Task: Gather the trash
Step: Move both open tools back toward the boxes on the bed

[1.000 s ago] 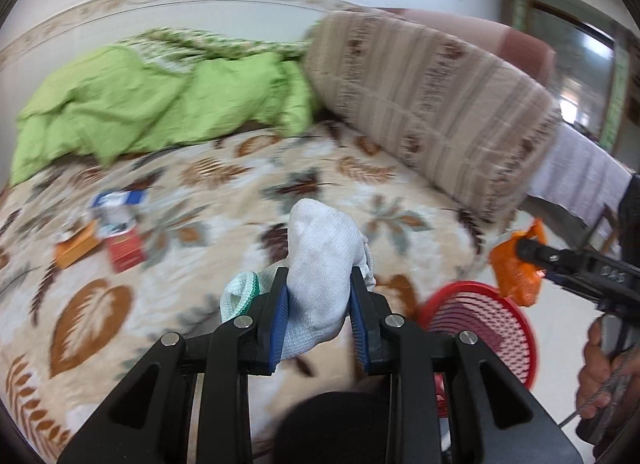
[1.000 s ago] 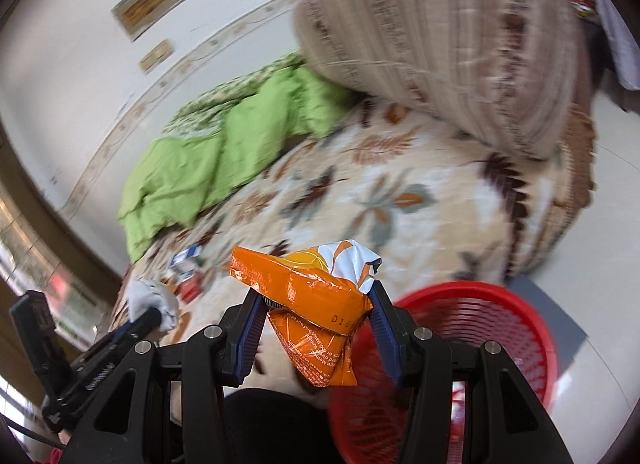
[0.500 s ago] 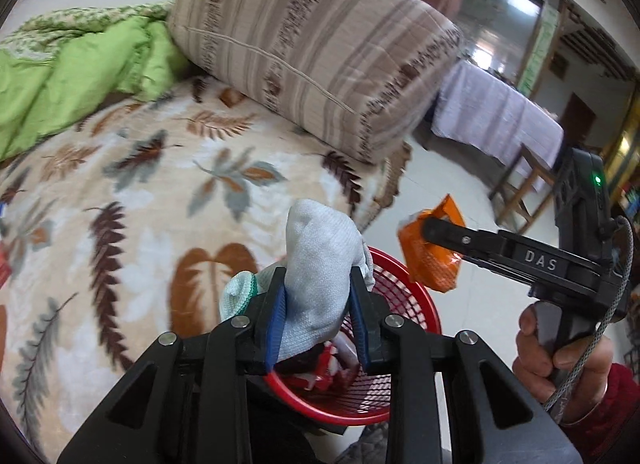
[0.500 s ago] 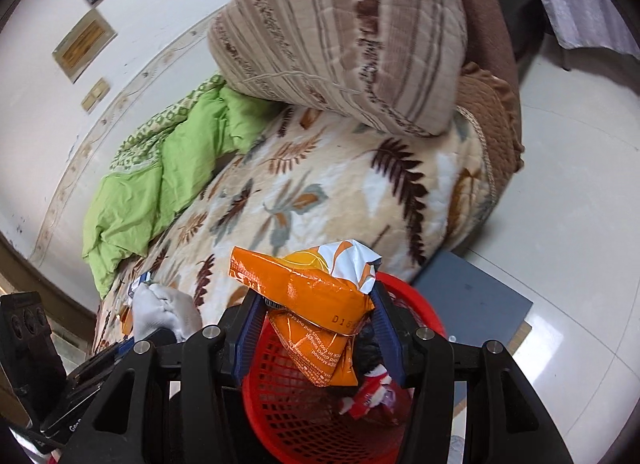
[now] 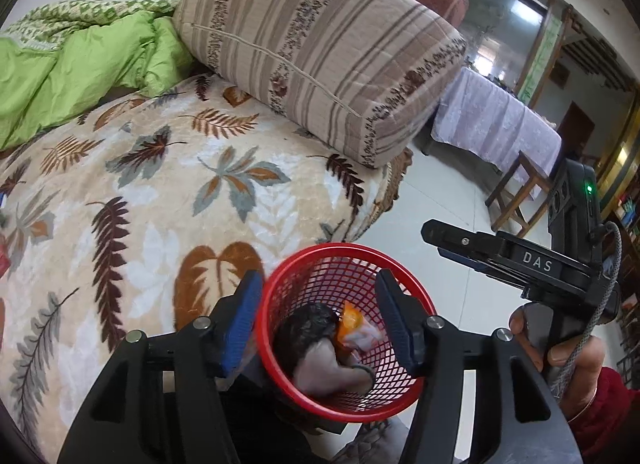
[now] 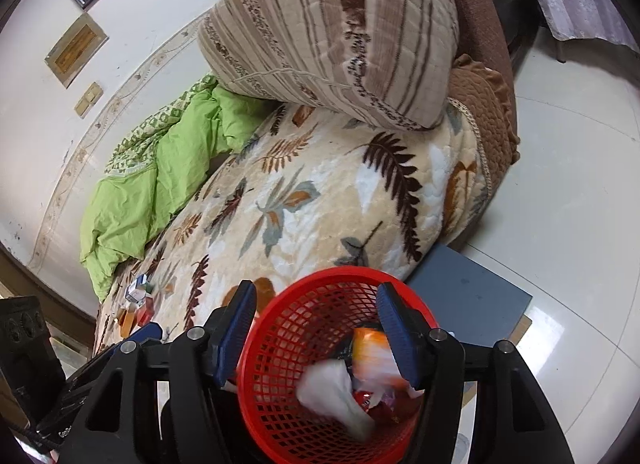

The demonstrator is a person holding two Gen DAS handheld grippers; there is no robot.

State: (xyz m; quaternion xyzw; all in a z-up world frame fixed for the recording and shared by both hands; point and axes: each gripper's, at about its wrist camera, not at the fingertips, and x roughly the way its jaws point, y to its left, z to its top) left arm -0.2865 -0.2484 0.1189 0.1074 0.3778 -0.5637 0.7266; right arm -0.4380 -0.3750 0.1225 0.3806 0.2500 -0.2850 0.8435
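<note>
Left tool point(image 5: 316, 318) hangs over the round red plastic mesh basket point(image 5: 404, 374). Its jaws are opening with nothing between them, and the crumpled white cloth point(image 5: 326, 368) lies in the basket below. White letters "DAS" show on the right tool point(image 5: 430, 232) beside it.

Right tool point(image 6: 316, 324) is opening too, empty, and the orange crinkly snack wrapper point(image 6: 370, 348) sits in the basket under it. This looks like the drop step. Next, I think, comes fetching the small boxes point(image 6: 138, 300) far off on the bed point(image 6: 320, 200).
</note>
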